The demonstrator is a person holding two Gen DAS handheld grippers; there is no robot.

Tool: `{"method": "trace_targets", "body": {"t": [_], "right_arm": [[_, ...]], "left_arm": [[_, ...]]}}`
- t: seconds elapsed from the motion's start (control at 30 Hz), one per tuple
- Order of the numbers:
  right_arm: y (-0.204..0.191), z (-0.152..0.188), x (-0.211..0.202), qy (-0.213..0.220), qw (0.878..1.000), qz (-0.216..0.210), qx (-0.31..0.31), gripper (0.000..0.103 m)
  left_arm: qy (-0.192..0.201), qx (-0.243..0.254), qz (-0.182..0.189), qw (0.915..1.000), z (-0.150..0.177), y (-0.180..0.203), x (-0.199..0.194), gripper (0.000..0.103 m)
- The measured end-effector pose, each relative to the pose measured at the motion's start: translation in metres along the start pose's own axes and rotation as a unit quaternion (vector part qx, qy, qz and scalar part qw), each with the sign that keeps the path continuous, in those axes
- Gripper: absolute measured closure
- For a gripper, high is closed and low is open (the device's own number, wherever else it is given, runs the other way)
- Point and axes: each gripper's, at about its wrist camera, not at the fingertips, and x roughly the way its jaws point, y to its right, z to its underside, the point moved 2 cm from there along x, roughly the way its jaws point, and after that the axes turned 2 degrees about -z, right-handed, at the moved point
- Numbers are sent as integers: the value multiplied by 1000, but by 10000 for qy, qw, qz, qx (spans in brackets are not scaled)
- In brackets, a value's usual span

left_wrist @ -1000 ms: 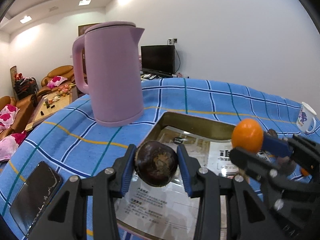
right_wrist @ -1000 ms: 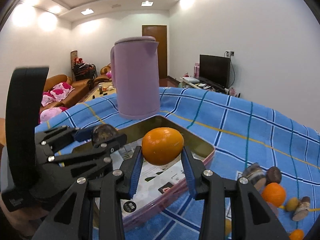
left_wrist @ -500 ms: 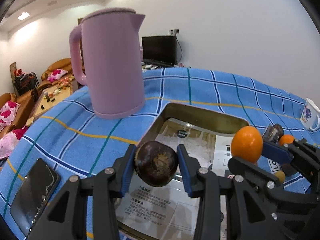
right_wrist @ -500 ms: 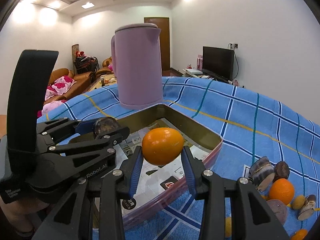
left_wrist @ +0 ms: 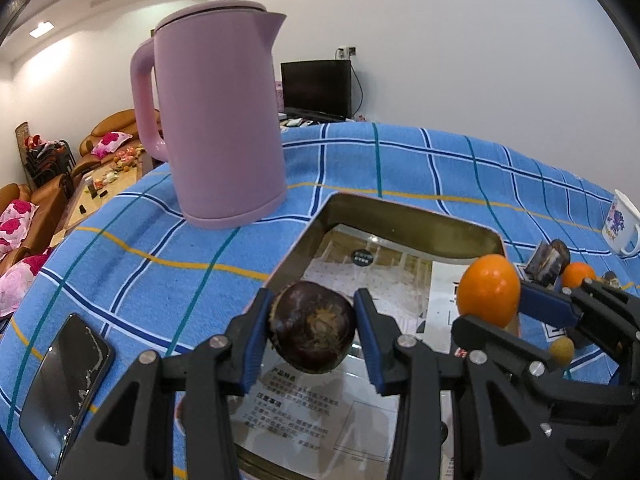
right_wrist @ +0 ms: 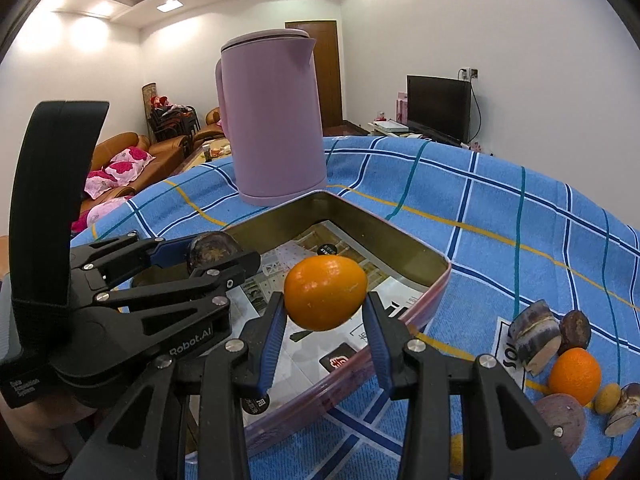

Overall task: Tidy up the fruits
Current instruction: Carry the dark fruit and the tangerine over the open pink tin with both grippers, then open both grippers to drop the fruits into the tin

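Over the near part of the tin tray (left_wrist: 404, 210), both grippers hang side by side, each loaded. Left gripper (left_wrist: 311, 332): jaws closed to the width of a dark purple-brown round fruit (left_wrist: 312, 332), blue pads pressed against its two sides, fruit held clear above the printed paper lining the tray floor. Right gripper (right_wrist: 325, 322): jaws likewise closed in on an orange (right_wrist: 325, 292), pads touching both flanks, the fruit suspended over the tray's near right portion. From the left wrist view the orange (left_wrist: 489, 290) shows to the right of the dark fruit, level with it, the two apart. Tray sits on a blue checked tablecloth (left_wrist: 400, 164); its rim is pinkish outside, brassy inside. Pink kettle (left_wrist: 216, 116) stands upright on the cloth just beyond the tray's far left corner, handle to the left. Black phone (left_wrist: 64, 392) lies flat on the cloth at near left. White mug (left_wrist: 622, 224) with a purple print stands far right. On the cloth right of the tray lies a loose cluster of fruit: a second orange (right_wrist: 575, 370), cut sugarcane piece (right_wrist: 536, 334), a dark round fruit (right_wrist: 575, 330) touching it, a small yellow fruit (right_wrist: 608, 399), a purplish one (right_wrist: 560, 420) nearest.
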Motion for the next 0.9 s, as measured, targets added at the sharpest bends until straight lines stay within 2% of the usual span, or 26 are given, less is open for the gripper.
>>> {"method": "trace_targets", "body": {"t": [0.57,0.83,0.9], "right_arm": [[0,0,0,11,10000,-5,-2,60],[2,1,-4,131,9999,96,34,50],[2,1,-7,188,9997,154,45,46]], "left_arm": [[30,-12,5,10000,0,0,0,59],[217,-86,-8,9997,1,-4,-7,57],[275,-119,-39,9995,0,-5,-10,50]]}}
